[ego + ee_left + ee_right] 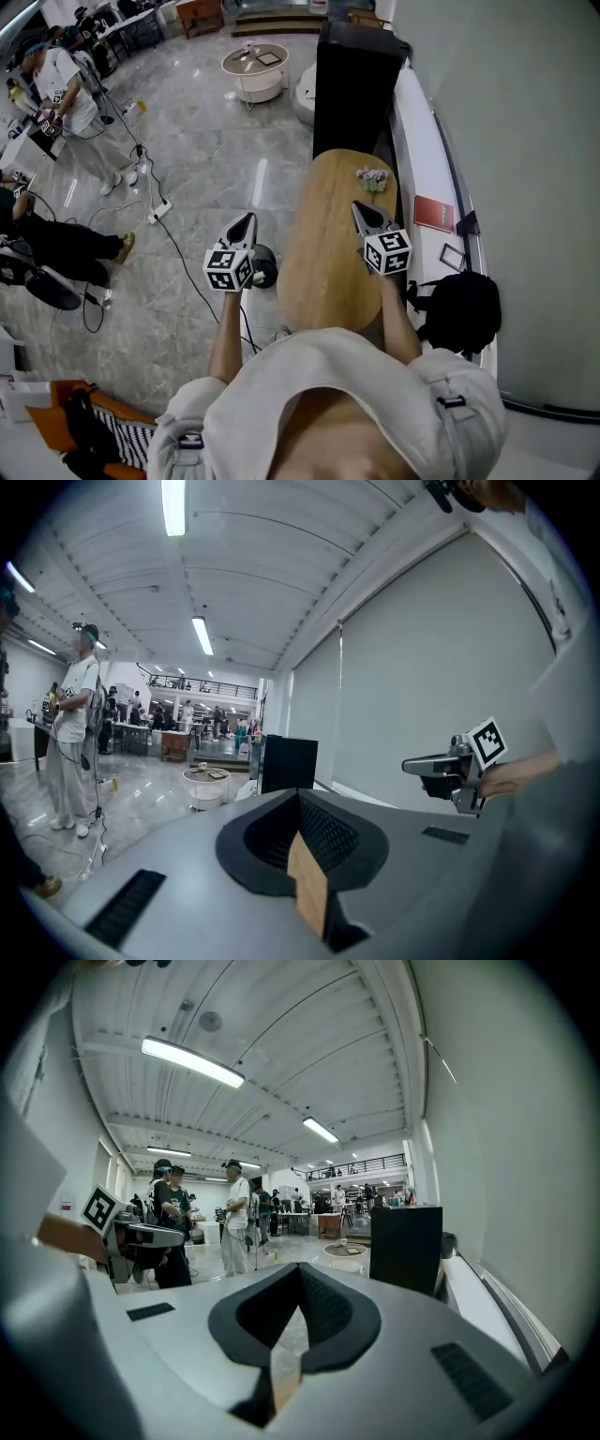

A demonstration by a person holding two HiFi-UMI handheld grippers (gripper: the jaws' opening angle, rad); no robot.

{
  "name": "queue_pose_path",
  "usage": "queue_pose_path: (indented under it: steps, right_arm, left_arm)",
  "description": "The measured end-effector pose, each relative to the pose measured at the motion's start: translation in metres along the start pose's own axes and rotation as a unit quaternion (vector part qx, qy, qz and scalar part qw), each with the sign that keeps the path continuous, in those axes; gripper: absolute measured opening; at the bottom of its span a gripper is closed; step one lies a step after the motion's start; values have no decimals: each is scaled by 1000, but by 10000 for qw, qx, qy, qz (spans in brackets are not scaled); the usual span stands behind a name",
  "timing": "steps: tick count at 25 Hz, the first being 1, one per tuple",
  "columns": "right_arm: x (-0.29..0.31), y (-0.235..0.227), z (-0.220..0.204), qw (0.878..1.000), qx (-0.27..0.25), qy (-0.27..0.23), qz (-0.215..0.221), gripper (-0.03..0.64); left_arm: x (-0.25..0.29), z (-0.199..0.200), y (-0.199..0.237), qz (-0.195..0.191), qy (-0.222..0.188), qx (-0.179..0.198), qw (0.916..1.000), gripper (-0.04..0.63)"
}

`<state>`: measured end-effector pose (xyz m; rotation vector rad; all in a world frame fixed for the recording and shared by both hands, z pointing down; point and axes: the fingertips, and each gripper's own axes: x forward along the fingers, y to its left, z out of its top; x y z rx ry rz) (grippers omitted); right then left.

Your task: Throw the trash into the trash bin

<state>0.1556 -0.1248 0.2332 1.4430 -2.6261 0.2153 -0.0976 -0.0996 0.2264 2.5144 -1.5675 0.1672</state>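
- Fingers [328,832] of our left gripper [246,220] are pressed together at the tips with nothing between them. In its own view a thin tan sliver shows lower down in the slit, and we cannot tell what it is.
- On our right gripper [359,208] the fingers [330,1309] are together too, and nothing is clamped between them.
- We hold the left gripper over the floor [202,164], just beside the left edge of the wooden surface [323,253]. The right gripper is above that surface, near its right edge.
- We cannot make out any piece of trash. The only thing we see on the surface is a small bunch of pale flowers [372,178] at its far end.
- A tall black box [356,89] stands just past the far end of the surface. Its top is dark, and we cannot tell whether it is the trash bin.
- Our own torso hides the near end of the surface.
- A dark round thing [266,266] on the floor is partly hidden behind the left gripper, and we cannot identify it.
- A flat red item [433,214] lies on the white ledge [417,122] along the wall.
- A black bag [459,309] sits to the right of the surface, near our right arm.
- Cables [183,258] trail across the floor.
- The picture's left edge cuts off the people [70,94] standing there.
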Motion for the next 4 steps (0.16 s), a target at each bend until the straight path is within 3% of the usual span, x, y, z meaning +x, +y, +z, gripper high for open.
queue_pose_path:
  steps: [4]
  right_arm:
    - [2,-5,-2,10000,9,14,-12,28]
  left_arm:
    - [4,-3,-1,-11,33,1,10000,17]
